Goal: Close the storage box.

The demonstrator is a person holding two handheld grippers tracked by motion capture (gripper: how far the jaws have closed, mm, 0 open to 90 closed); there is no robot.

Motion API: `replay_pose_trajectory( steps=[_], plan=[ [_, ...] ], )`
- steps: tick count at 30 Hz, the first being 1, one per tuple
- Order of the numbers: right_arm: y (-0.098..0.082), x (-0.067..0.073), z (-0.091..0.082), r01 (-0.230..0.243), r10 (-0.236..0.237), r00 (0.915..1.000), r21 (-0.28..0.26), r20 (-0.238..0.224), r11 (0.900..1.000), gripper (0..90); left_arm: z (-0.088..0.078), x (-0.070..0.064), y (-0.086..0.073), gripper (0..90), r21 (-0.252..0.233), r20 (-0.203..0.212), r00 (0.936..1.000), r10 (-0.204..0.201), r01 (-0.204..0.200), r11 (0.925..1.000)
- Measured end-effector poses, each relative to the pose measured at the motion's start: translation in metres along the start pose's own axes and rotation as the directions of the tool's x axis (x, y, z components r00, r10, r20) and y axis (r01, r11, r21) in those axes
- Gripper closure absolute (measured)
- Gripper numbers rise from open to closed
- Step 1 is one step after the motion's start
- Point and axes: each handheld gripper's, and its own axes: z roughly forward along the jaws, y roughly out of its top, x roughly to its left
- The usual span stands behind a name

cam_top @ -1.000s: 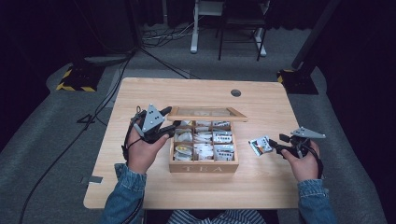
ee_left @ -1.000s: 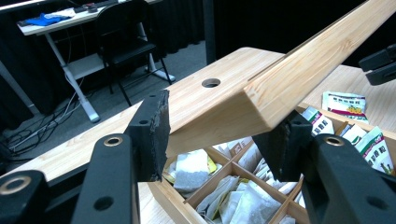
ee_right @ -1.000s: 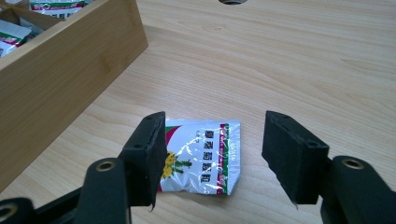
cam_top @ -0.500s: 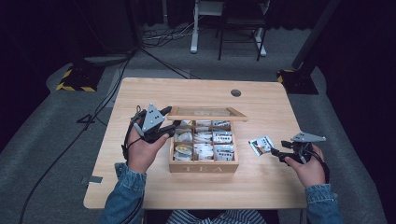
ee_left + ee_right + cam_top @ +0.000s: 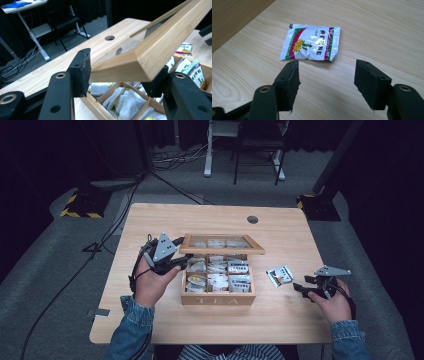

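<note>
Since a second ago the right gripper (image 5: 301,289) has drawn back from the tea sachet (image 5: 279,275) toward the near right of the table (image 5: 210,220), and the sachet now lies flat and alone on the wood, right of the tea box (image 5: 218,296). Its jaws stand apart with nothing between them; in the right gripper view the sachet (image 5: 311,46) rests just beyond the pads, clear of both.

On the left side nothing has shifted. The left gripper (image 5: 181,263) is clamped on the near left corner of the lid (image 5: 221,244), holding it raised and tilted over the box; the left gripper view has the wooden lid corner (image 5: 140,60) wedged between the two pads, with the packed compartments (image 5: 125,100) below.

My reading is that a sachet has been taken out and set down, so the step in hand is the release and retreat of the right hand while the left props the lid. What comes next is either another pick from the open compartments or lowering the lid. A pick calls for the right gripper to travel left, under the tilted lid, without knocking it. Closing calls for the left hand to ease the lid down squarely onto the box rim before letting go.
</note>
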Motion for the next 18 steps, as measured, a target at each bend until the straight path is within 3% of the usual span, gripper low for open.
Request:
replay_pose_trajectory(
  steps=[10,18],
  plan=[
    [0.0,-0.006,0.004,-0.009,0.009,0.9998,0.018,0.018,1.0,37.1,-0.001,-0.005,-0.004,46.8,0.047,0.002,0.9984,0.056,-0.056,0.9973],
    [0.006,-0.007,0.008,-0.005,0.005,0.9999,0.011,0.009,1.0,36.9,-0.002,-0.012,-0.008,39.1,0.088,0.022,0.998,0.06,-0.062,0.9942]
  ],
)
